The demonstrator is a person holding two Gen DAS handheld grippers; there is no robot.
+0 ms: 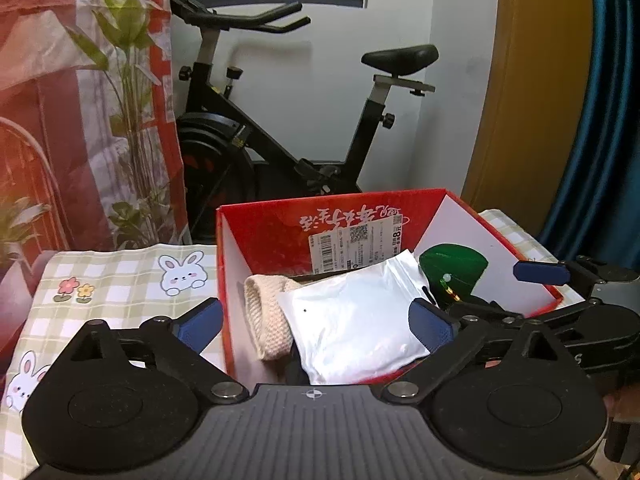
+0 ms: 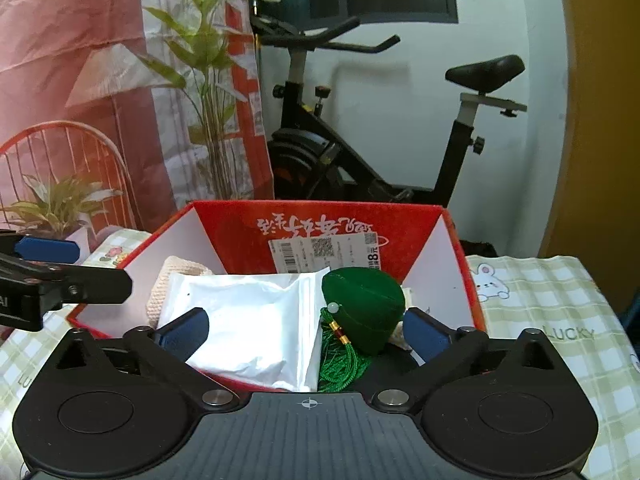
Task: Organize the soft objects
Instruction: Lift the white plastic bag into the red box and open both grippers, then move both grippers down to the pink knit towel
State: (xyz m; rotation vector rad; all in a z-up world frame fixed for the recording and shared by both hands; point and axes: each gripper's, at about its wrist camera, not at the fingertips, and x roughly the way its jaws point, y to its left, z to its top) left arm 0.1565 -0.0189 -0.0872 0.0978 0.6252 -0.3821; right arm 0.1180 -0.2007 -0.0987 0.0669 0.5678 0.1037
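A red box (image 1: pixel 328 216) (image 2: pixel 320 216) stands on the table and holds a white soft pouch (image 1: pixel 352 320) (image 2: pixel 248 320), a cream knitted piece (image 1: pixel 266 320) (image 2: pixel 176 280) and a green velvet hat with a tassel (image 1: pixel 456 270) (image 2: pixel 364 308). My left gripper (image 1: pixel 316 322) is open and empty, hovering over the box's near edge above the pouch. My right gripper (image 2: pixel 306 332) is open and empty, over the pouch and hat. The right gripper also shows in the left wrist view (image 1: pixel 560 280), at the box's right.
A green checked tablecloth with rabbits (image 1: pixel 120 288) (image 2: pixel 552 320) covers the table. An exercise bike (image 1: pixel 280 128) (image 2: pixel 380 140) stands behind the box. Plants (image 2: pixel 52 204) and a red wire chair (image 2: pixel 72 152) are at the left. A yellow door (image 1: pixel 532 80) is at the right.
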